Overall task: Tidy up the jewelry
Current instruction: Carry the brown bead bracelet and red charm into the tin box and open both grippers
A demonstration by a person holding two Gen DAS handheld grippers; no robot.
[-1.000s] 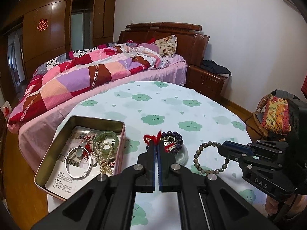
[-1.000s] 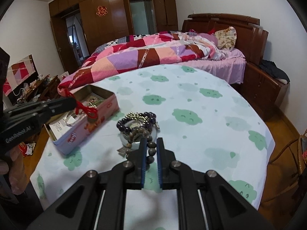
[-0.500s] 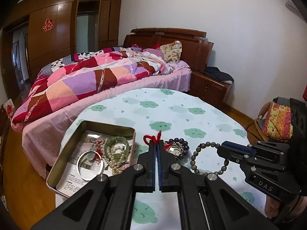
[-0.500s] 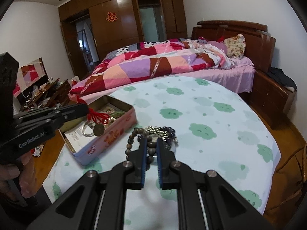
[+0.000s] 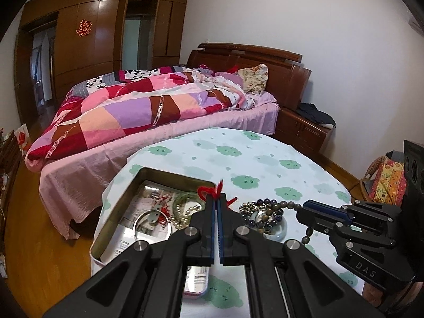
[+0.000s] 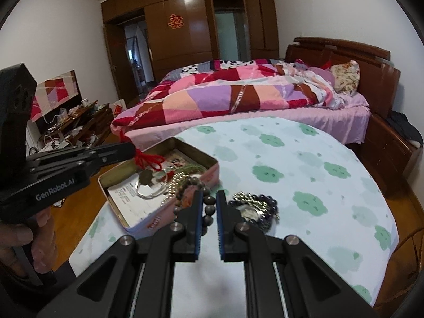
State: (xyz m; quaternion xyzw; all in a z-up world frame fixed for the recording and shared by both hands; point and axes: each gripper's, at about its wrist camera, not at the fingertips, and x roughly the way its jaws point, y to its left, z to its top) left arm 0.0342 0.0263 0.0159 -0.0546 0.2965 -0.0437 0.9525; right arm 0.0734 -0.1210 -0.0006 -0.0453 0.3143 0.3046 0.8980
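The left tongs (image 5: 216, 206) are clenched on a red cord (image 6: 147, 160), whose pendant (image 6: 145, 176) hangs over the open tin (image 6: 156, 218) on the table (image 6: 304, 175). The right tongs (image 6: 208, 206) are grasping a brown bead bracelet (image 6: 208, 201), held up beside the tin's near wall. A purple bead bracelet (image 6: 267, 204) lies on the table just right of them.

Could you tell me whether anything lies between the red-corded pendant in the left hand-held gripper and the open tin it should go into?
Nothing visible does. The left hand-held gripper holds the red-corded pendant over the open tin, which has no lid on. A silver bangle and beads already lie inside, beneath it.
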